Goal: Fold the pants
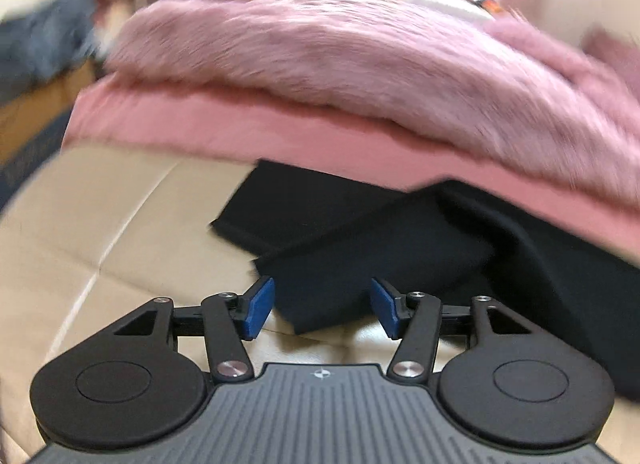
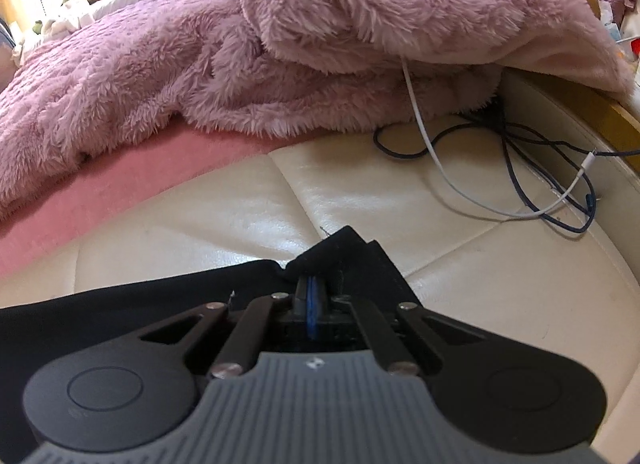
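Observation:
The black pants lie on a cream leather surface, their leg ends pointing toward my left gripper. My left gripper is open, its blue pads either side of a pant leg's corner, not closed on it. In the right wrist view my right gripper is shut on a bunched corner of the black pants, with cloth spreading left under it.
A fluffy pink blanket over a pink sheet lies behind the pants. White and dark cables lie on the cream surface at the right. A cardboard box stands at far left.

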The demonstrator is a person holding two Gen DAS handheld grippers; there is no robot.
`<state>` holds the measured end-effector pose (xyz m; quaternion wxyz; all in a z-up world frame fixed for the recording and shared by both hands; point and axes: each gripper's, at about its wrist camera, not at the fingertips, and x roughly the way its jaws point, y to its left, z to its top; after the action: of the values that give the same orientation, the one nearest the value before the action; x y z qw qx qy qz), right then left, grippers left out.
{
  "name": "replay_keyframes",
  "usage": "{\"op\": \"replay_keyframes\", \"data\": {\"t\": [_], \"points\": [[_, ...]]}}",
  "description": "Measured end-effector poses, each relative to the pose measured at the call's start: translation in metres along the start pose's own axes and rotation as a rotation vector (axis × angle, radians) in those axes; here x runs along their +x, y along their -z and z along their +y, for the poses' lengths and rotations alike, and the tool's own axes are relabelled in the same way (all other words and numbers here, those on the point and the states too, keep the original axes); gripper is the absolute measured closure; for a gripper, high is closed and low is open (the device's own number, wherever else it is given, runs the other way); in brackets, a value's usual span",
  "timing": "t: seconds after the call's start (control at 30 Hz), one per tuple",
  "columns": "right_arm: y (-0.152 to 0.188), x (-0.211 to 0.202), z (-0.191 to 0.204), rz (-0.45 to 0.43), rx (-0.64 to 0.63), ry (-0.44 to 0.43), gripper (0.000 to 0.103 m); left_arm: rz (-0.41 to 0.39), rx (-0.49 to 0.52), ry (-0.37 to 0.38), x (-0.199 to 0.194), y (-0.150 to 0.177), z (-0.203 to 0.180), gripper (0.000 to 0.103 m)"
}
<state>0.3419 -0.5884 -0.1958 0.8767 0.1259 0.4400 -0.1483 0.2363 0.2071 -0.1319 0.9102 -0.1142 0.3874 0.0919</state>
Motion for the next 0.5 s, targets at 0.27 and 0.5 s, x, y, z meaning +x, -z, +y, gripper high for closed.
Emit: {"op": "replay_keyframes", "data": {"t": [0.27,0.5], "points": [[-0.004,0.002,0.001,0.026,-0.006,0.008,0.103,0.044,-0.180,0.037,0.029,-0.013,0.033,0.060],[-0.005,0.003,0.003,0.035,-0.020,0.019,0.103,-0.057,-0.096,0.006,0.016,-0.019,0.020,0.102]]}}
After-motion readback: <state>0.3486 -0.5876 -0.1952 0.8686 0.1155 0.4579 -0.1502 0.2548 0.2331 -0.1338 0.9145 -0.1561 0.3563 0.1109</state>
